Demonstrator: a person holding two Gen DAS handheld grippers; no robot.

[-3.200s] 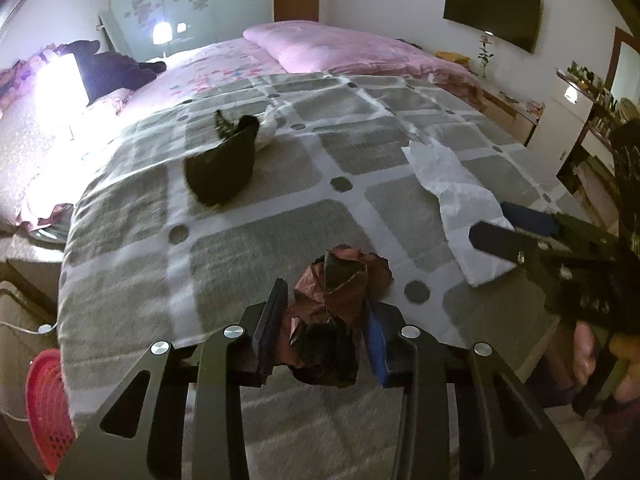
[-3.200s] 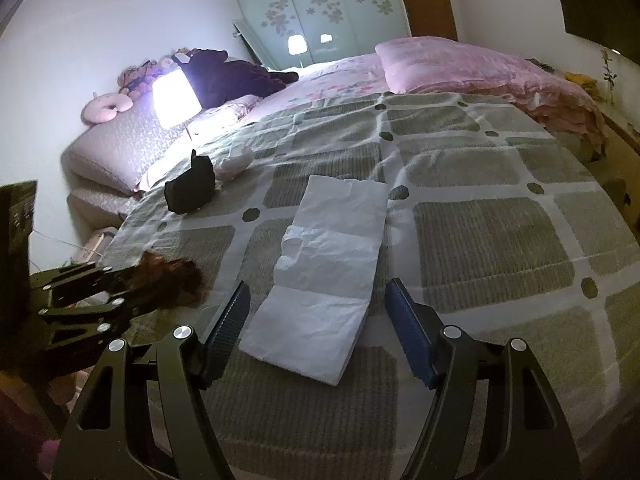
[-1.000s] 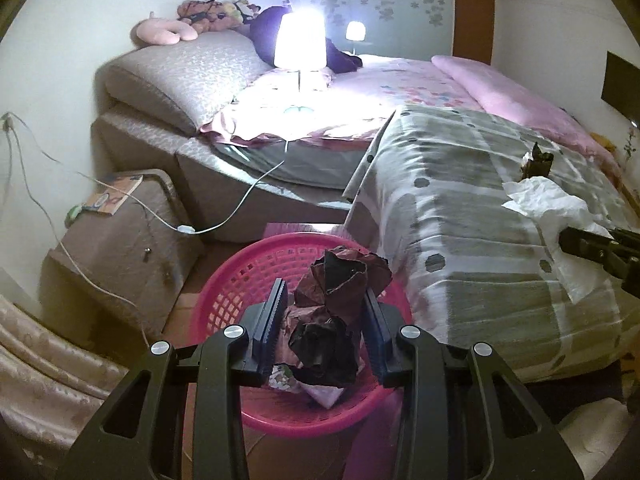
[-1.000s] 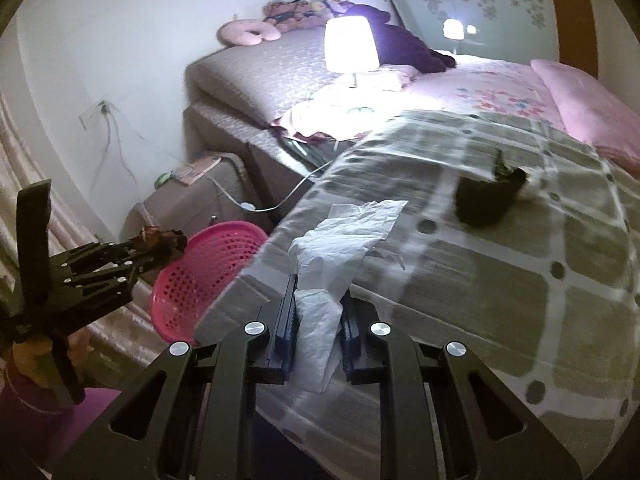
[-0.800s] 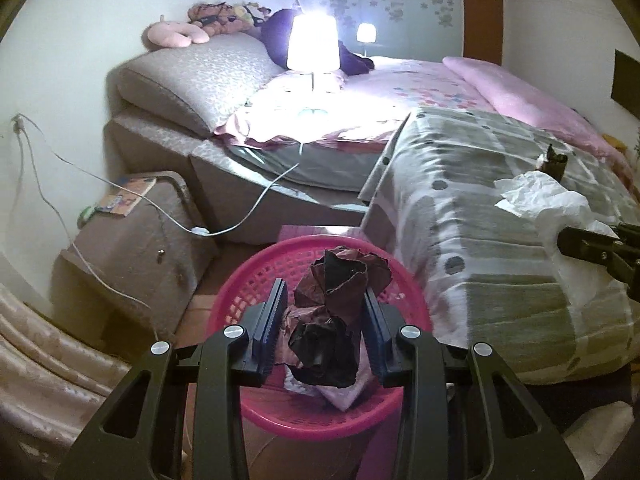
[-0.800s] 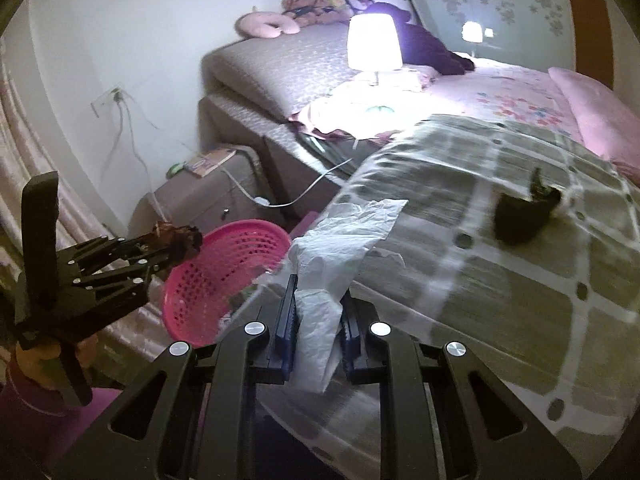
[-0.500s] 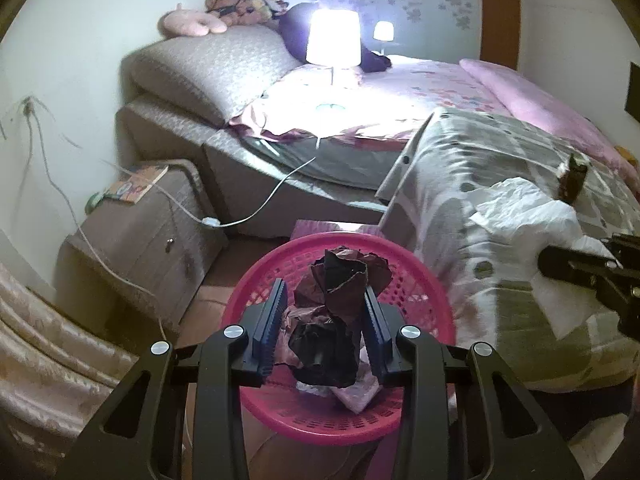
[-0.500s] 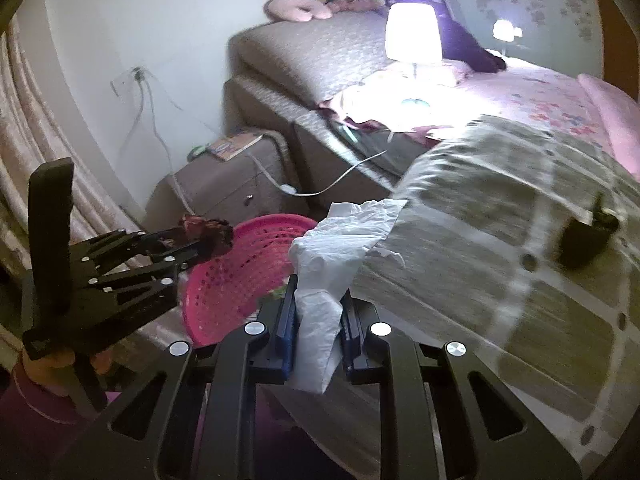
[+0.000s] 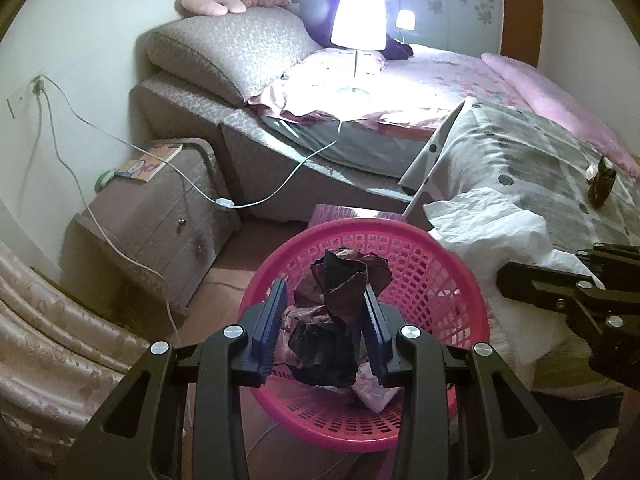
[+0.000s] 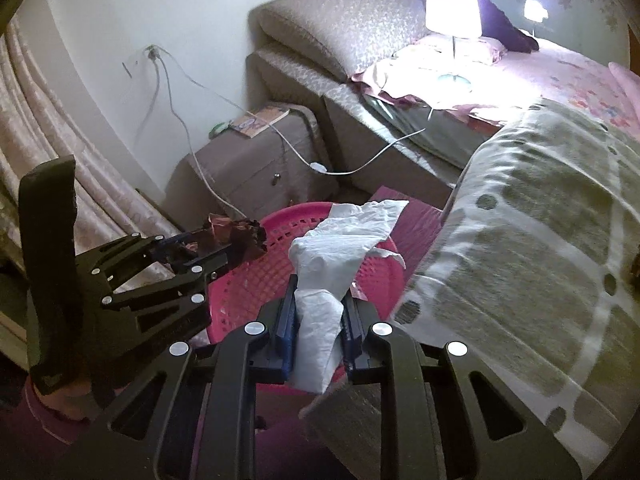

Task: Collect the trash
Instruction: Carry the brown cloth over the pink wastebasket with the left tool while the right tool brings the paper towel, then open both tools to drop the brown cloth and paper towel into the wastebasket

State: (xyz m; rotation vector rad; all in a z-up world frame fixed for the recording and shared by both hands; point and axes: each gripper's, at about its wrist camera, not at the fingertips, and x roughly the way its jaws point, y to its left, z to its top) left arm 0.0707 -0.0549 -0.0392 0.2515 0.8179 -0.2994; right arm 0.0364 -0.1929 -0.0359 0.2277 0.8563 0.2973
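My left gripper [image 9: 325, 312] is shut on a crumpled dark red wrapper [image 9: 340, 284] and hangs directly over the pink basket [image 9: 460, 280] on the floor beside the bed. In the right wrist view that left gripper [image 10: 240, 246] holds the red wrapper [image 10: 234, 234] above the pink basket's [image 10: 248, 292] left rim. My right gripper [image 10: 319, 308] is shut on a white crumpled paper [image 10: 340, 244], held above the basket's near right side. The white paper [image 9: 492, 232] also shows at the right of the left wrist view. A dark wrapper [image 9: 602, 182] lies on the grey checked bedspread.
A bedside cabinet [image 9: 160, 216] with a book stands left of the basket, a white cable [image 9: 188, 184] trailing across it. A lit lamp [image 9: 358, 28] stands on the bed. The grey checked bedspread [image 10: 540, 240] hangs at the right. A curtain [image 9: 52, 340] is at the left.
Both grippers have swung from the bed to the basket. The basket now sits larger and directly under the left gripper; the right gripper's paper has come over the basket's rim.
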